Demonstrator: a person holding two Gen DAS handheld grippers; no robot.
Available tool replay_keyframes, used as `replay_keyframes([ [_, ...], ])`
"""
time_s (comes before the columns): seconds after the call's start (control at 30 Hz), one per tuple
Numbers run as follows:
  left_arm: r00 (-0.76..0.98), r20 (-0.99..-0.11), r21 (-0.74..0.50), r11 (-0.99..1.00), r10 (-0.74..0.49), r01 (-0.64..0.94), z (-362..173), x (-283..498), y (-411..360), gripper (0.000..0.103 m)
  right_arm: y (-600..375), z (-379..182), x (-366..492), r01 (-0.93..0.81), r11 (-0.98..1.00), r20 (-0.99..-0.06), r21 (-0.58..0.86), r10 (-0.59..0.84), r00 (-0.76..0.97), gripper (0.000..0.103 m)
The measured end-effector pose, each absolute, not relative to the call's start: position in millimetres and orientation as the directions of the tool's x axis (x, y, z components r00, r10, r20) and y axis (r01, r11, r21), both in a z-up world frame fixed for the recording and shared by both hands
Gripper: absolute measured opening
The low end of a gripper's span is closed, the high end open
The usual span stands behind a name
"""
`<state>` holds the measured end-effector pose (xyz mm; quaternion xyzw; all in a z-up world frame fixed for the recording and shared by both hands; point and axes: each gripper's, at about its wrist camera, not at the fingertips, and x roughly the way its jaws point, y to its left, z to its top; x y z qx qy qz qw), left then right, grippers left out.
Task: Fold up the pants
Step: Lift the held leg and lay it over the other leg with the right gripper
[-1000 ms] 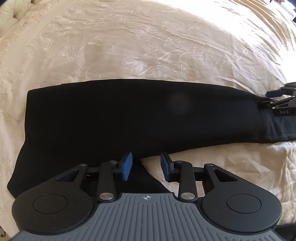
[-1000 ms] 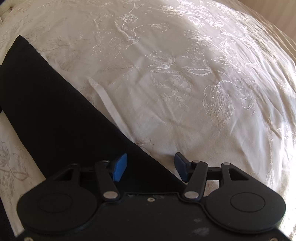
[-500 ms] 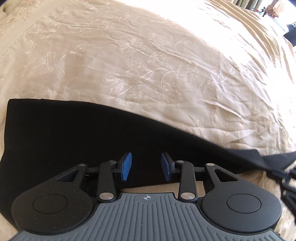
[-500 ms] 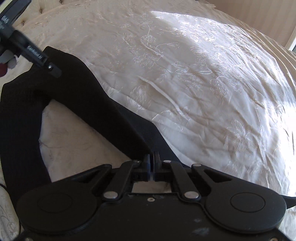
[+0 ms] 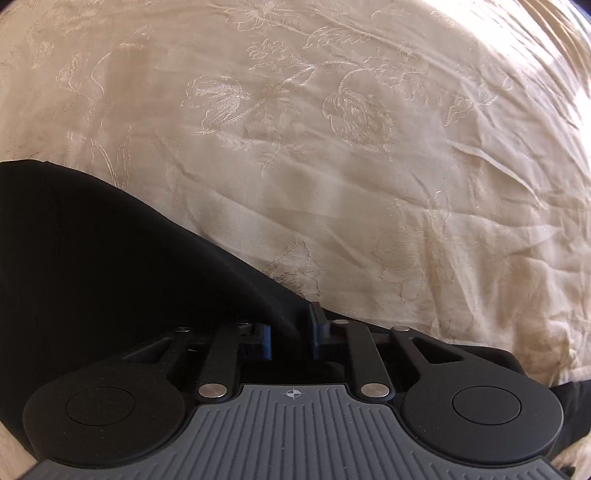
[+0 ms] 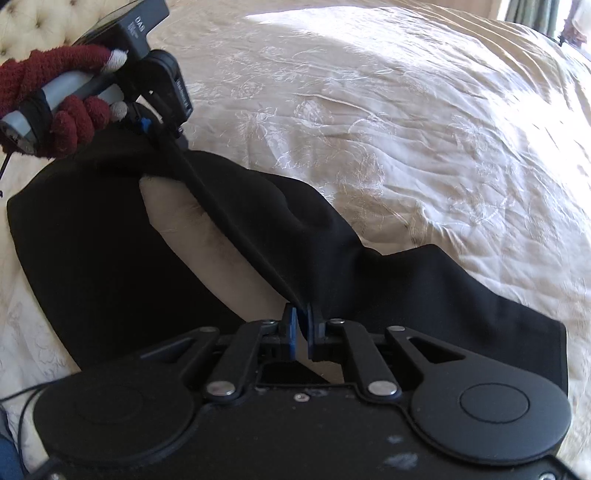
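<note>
pants (image 6: 110, 277) black on cream embroidered bedspread (image 6: 406, 129) — left gripper (image 5: 291, 332) and right gripper (image 6: 301, 332) both pinching them.

A cream bedspread (image 6: 388, 122) with embroidered flowers covers the bed; sunlight brightens its far side beside a tufted headboard (image 6: 44, 29).

Matt black cloth pants (image 6: 110, 266) on a sheeny, creased, floral-embroidered cream bedspread (image 6: 388, 122); fuzzy maroon knit glove (image 6: 70, 122)
</note>
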<state>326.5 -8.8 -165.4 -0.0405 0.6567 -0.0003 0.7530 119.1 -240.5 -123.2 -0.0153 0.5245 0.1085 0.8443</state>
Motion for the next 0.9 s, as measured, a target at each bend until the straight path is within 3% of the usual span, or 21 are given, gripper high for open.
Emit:
replay_keyframes([
  [0.17,0.230,-0.972,-0.044,0.999,-0.042,-0.006,-132.9,295.1,-12.0,0.012,-280.0,-111.8,97.6,0.130,0.968,-0.858,0.215,0.124,0.499,0.037],
  [0.43,0.300,-0.953,-0.033,0.999,-0.034,0.008,-117.4,237.2,-2.5,0.012,-374.1,-127.8,62.6,0.624,0.749,-0.887,0.220,-0.112,0.447,0.041],
  [0.7,0.287,-0.958,-0.020,1.000,-0.024,0.018,-125.4,226.2,1.9,0.012,-427.4,-160.7,59.2,0.777,0.564,-0.895,0.281,-0.137,0.424,0.050],
  [0.87,0.288,-0.957,-0.023,0.999,-0.029,0.022,-126.1,227.7,2.3,0.012,-437.6,-181.1,63.9,0.843,0.434,-0.910,0.319,-0.107,0.399,0.051],
  [0.9,0.290,-0.956,-0.025,0.999,-0.032,0.027,-126.0,226.8,2.9,0.012,-438.6,-184.1,65.4,0.847,0.420,-0.911,0.324,-0.102,0.399,0.046],
])
